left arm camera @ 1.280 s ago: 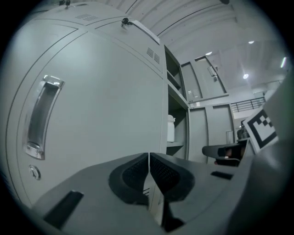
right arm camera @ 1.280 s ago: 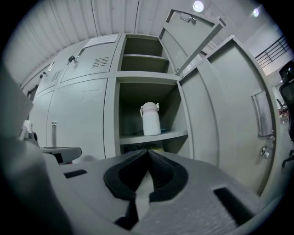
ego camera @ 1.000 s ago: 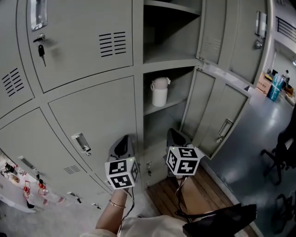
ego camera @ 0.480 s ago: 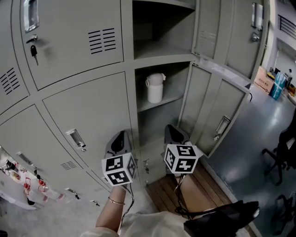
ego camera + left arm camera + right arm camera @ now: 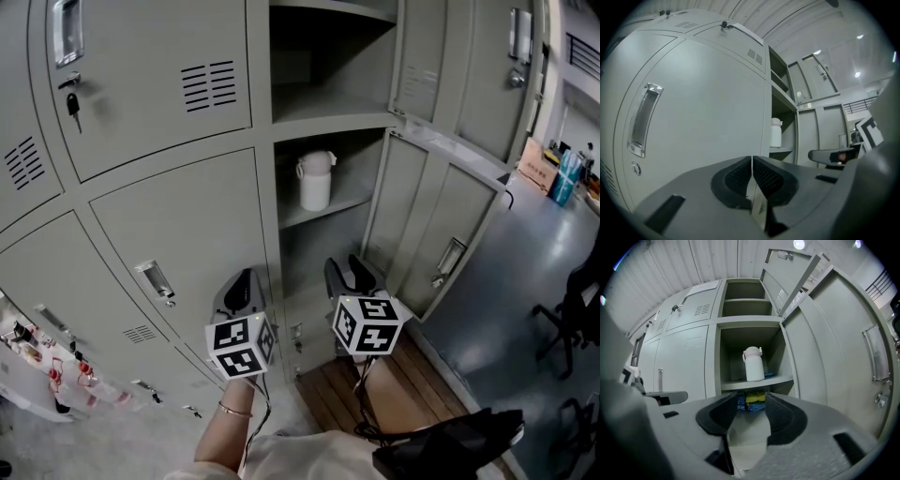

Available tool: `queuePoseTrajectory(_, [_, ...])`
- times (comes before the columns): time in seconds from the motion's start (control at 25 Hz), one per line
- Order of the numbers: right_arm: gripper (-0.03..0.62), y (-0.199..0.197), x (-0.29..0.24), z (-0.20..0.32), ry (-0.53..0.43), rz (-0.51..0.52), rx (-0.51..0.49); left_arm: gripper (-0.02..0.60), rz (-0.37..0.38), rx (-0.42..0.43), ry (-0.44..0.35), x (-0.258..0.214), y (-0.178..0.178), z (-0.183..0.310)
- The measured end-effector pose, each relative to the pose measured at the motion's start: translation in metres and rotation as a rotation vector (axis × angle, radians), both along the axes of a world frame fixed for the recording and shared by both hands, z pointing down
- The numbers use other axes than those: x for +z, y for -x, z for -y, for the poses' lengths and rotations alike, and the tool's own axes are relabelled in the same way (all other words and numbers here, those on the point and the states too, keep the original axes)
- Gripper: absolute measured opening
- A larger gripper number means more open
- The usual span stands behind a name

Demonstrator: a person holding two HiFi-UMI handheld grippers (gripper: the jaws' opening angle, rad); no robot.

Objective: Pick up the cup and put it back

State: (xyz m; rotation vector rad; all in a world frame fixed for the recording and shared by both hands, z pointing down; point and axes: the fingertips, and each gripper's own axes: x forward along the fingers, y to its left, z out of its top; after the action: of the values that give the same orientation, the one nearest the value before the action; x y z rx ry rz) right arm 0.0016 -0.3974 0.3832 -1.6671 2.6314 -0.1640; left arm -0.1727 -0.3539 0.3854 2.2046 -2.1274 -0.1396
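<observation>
A white lidded cup (image 5: 315, 182) with a small handle stands upright on a shelf inside the open middle locker; it also shows in the right gripper view as the cup (image 5: 753, 364) and in the left gripper view as the cup (image 5: 775, 132). My right gripper (image 5: 347, 275) is held below and in front of that shelf, well short of the cup, its jaws opening with nothing between them. In its own view the right gripper (image 5: 751, 411) points at the cup. My left gripper (image 5: 240, 289) is shut and empty, facing a closed locker door (image 5: 708, 122).
The middle locker's door (image 5: 441, 225) hangs open to the right. An empty compartment (image 5: 323, 56) lies above the cup's shelf. Blue and yellow items (image 5: 751, 401) lie in the compartment below it. Keys (image 5: 73, 103) hang in a lock upper left. An office chair (image 5: 572, 309) stands at far right.
The right gripper's jaws have parted from shut. The view has shifted slightly, so the lockers sit a little further left than a second ago.
</observation>
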Motion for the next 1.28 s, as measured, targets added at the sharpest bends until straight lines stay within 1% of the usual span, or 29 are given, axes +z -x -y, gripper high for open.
queuePoseTrajectory(0.32, [0.284, 0.000, 0.006, -0.002, 0.016, -0.017, -0.012, 0.012, 0.011, 0.012, 0.013, 0.006, -0.005, 0.000])
queuePoseTrajectory(0.52, [0.354, 0.003, 0.005, -0.004, 0.001, -0.058, -0.021, 0.012, 0.015, 0.012, 0.013, 0.005, -0.005, -0.002])
queuePoseTrajectory(0.68, [0.368, 0.004, 0.002, -0.004, -0.006, -0.064, -0.022, 0.012, 0.022, 0.013, 0.012, 0.003, -0.004, -0.002])
queuePoseTrajectory(0.88, [0.368, 0.005, 0.001, 0.000, -0.006, -0.061, -0.023, 0.012, 0.043, 0.014, 0.010, 0.000, -0.005, -0.002])
queuePoseTrajectory(1.28, [0.368, 0.010, -0.005, 0.018, 0.003, -0.051, -0.041, 0.012, 0.058, 0.006, 0.009, -0.003, -0.002, -0.001])
